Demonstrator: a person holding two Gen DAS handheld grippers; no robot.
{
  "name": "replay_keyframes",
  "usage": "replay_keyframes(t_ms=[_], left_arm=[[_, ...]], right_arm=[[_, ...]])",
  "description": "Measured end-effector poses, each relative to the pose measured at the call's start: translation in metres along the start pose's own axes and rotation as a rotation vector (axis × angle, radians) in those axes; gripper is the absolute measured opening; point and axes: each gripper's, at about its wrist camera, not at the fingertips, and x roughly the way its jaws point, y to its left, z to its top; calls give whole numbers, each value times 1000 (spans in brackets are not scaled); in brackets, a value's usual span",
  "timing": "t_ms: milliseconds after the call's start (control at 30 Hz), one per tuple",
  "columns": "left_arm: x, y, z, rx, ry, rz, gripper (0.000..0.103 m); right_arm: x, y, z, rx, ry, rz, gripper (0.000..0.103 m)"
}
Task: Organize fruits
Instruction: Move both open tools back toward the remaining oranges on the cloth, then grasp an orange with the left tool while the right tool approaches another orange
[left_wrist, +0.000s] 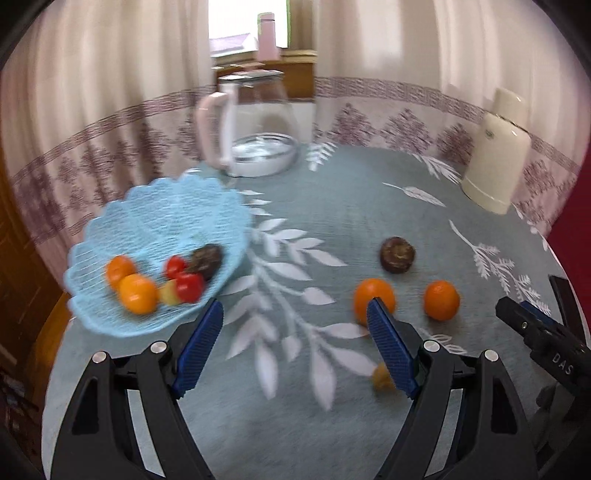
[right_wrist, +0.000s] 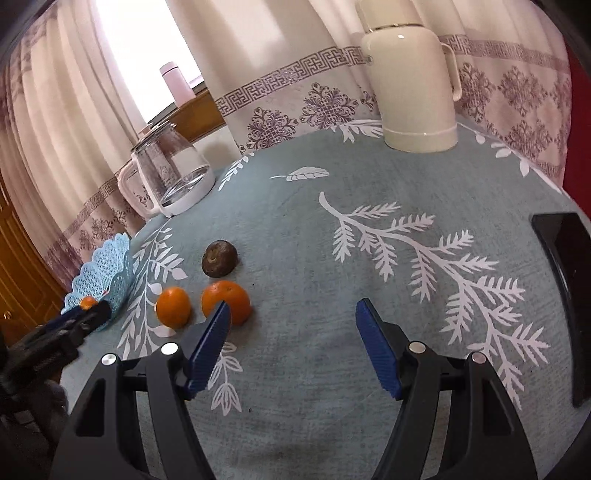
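Left gripper jaws spread wide, nothing between them, hovering over the tabletop. Right gripper also wide open and empty — its tip shows at the right edge of the left wrist view.

Just past the left gripper's right finger: one orange, partly hidden by the pad, second orange beside it, apart. A dark brown round fruit sits behind them; kind not clear. Small yellowish fruit low by the same finger, blurred.

Light blue mesh basket on the left, near the tabletop edge — holds two oranges, red fruits, a yellow piece and a dark fruit.

Farther back: glass kettle with a pale handle, cream thermos jug, and a dark flat object at the right edge.
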Motion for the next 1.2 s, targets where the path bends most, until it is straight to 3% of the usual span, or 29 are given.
replay_keyframes(t_ms=[267,500,600,800,1200], left_arm=[[45,-23,8,59,100,-140,79],[70,-29,6,53,163,-213,58],[75,-32,6,50,168,-229,55],[77,-31,3,45,171,-248,39],[71,-26,-1,18,124,-246,39]], right_arm=[[3,1,0,-1,11,8,70],[5,0,0,5,19,8,70],[5,1,0,2,20,6,70],[6,1,0,0,24,4,70],[10,3,0,-10,38,0,70]])
